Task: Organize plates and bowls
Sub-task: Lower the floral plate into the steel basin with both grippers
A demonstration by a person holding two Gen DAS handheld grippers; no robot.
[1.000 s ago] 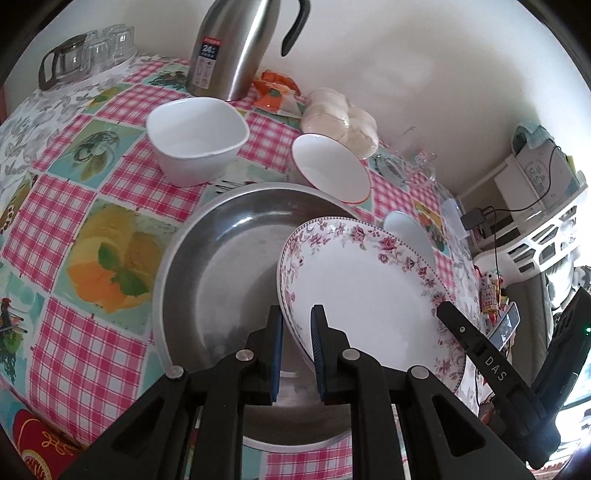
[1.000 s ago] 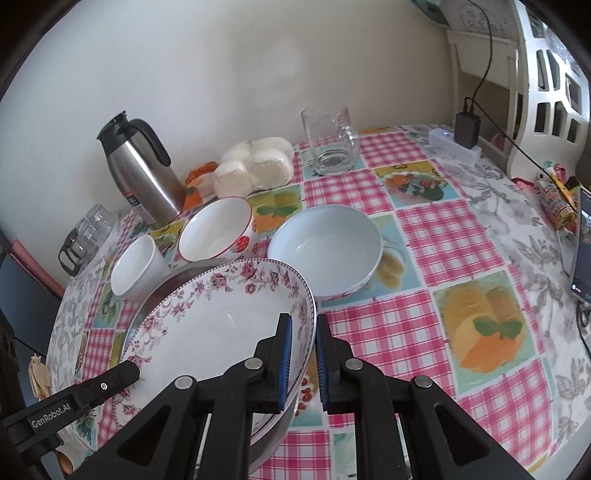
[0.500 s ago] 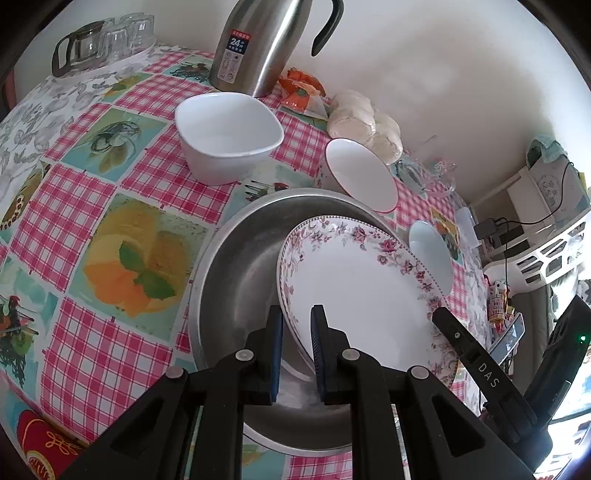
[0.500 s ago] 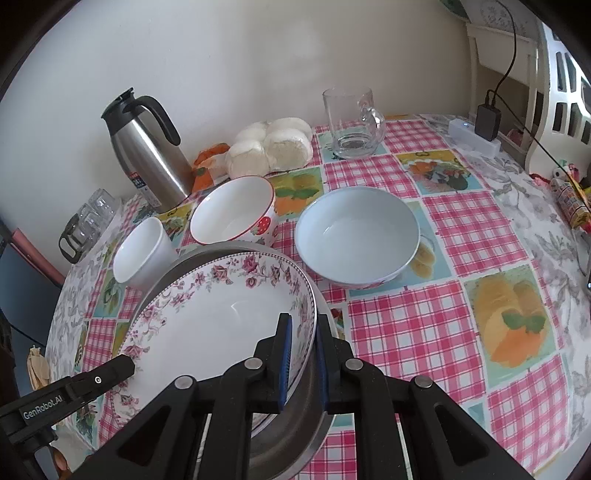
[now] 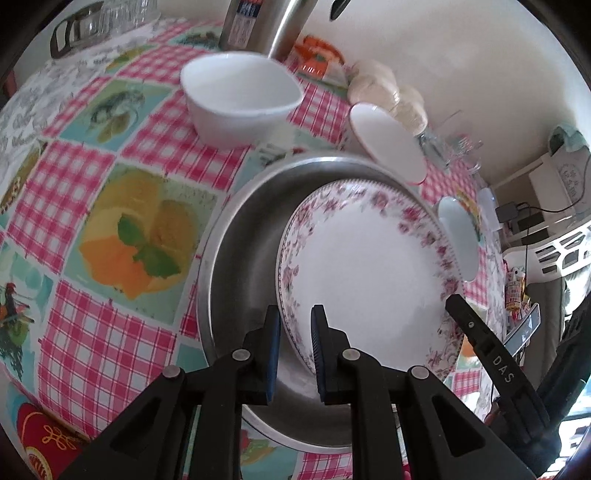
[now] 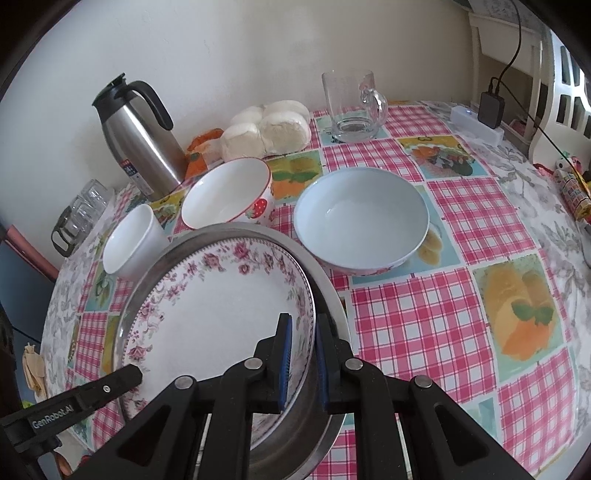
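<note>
Both grippers are clamped on the plate: the left gripper (image 5: 293, 345) on its near rim, the right gripper (image 6: 303, 356) on the opposite rim. Since a second ago the plate (image 5: 365, 273) has sunk from a tilt above the pan (image 5: 236, 258) to lie low inside it, so the placement looks nearly done and release seems next. Whether the plate rests on the pan floor is hidden by the plate itself. Beyond, toward the table's far edge, stand the white bowl (image 6: 133, 243), strawberry bowl (image 6: 229, 199) and blue bowl (image 6: 362, 218). The left view is blurred, its flask (image 5: 266, 26) cut off.
</note>
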